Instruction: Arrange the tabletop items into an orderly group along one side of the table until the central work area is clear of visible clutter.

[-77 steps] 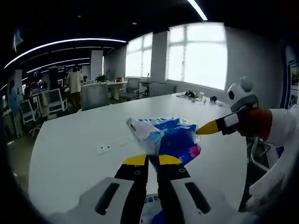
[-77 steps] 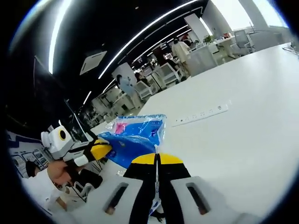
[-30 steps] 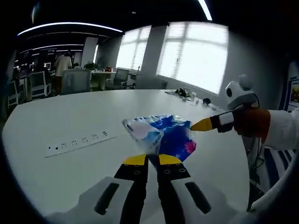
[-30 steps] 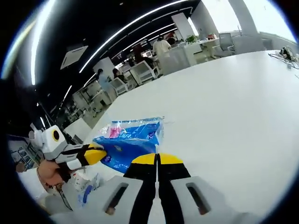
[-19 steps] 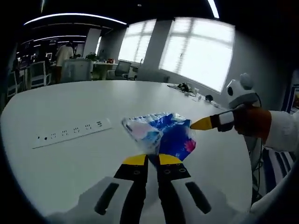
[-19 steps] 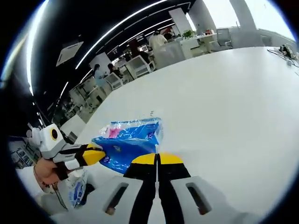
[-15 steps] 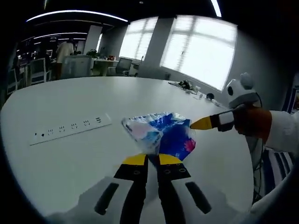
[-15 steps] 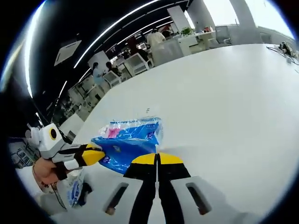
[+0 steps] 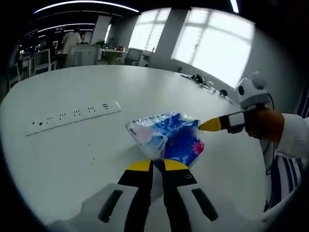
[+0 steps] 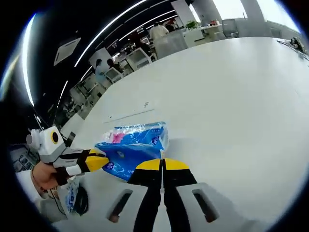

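A blue plastic pack of tissues (image 9: 170,137) with a pink flower print hangs between both grippers, low over the white table (image 9: 72,159). My left gripper (image 9: 157,165) is shut on the pack's near clear edge. My right gripper (image 9: 208,125) comes in from the right, held by a hand, and pinches the pack's far corner. In the right gripper view the same pack (image 10: 133,144) sits just past my right gripper (image 10: 162,164), which is shut on its edge, while the left gripper (image 10: 99,159) grips it from the left. I cannot tell whether the pack touches the table.
A white power strip (image 9: 72,116) lies on the table to the left of the pack, and shows as the power strip (image 10: 130,114) beyond it. Cables and small items (image 9: 203,81) sit near the far edge. Another pack (image 10: 71,197) and a dark object (image 10: 82,202) lie low at the left.
Both grippers have kept their hold and carried the pack across and lower over the table. The power strip now lies closer to the pack.
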Demonstrator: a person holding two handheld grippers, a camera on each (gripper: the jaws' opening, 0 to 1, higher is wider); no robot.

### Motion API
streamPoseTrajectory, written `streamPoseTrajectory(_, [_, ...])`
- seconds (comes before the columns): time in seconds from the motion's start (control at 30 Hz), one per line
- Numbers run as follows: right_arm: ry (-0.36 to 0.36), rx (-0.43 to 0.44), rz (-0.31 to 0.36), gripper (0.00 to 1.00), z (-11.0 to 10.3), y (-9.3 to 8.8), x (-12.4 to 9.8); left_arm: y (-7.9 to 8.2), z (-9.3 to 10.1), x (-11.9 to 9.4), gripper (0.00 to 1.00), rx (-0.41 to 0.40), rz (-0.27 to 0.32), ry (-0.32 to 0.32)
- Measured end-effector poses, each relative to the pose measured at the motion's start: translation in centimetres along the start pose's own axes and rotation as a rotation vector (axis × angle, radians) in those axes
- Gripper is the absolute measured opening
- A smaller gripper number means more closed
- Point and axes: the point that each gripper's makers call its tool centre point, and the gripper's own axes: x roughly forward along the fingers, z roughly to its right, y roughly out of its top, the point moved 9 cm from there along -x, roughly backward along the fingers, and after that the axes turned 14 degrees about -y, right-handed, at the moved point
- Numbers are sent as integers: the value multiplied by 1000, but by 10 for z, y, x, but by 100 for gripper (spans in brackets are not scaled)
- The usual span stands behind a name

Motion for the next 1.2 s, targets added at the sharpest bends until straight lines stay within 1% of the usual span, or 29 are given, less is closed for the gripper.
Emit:
streamPoseTrajectory(0.03, [1, 2, -4, 0, 0, -1, 1, -2, -2, 2, 4, -9, -8, 2])
streamPoseTrajectory(0.2, [-6, -1, -9, 0, 3, -2, 2, -4, -7, 7, 4, -29, -12, 0])
streamPoseTrajectory(0.43, [-21, -5, -24, 0, 10, -6, 5, -10, -6, 14, 4, -40, -33, -13])
streamPoseTrajectory(0.53, [-25, -3, -28, 0, 11, -8, 6, -11, -7, 17, 4, -31, -47, -12])
streamPoseTrajectory(0.6, [-25, 0, -33, 0, 12, -9, 7, -11, -9, 16, 4, -35, -46, -3])
streamPoseTrajectory(0.67, [-27, -1, -34, 0, 12, -9, 8, -11, -11, 18, 5, -20, -59, -1])
streamPoseTrajectory(0.73, [-33, -13, -33, 0, 12, -9, 9, -13, -9, 18, 6, -22, -67, -1])
streamPoseTrajectory(0.83, [-35, -15, -34, 0, 12, -8, 10, -17, -8, 16, 8, -6, -97, 19])
streamPoseTrajectory(1.0, [-41, -29, -34, 0, 13, -8, 11, -17, -6, 14, 10, -15, -96, 26])
streamPoseTrajectory(1.1, [-40, -25, -36, 0, 15, -9, 12, -16, -2, 13, 9, -16, -92, 19])
streamPoseTrajectory(1.2, [-36, -31, -26, 0, 15, -8, 12, -16, -4, 14, 9, -13, -89, 16])
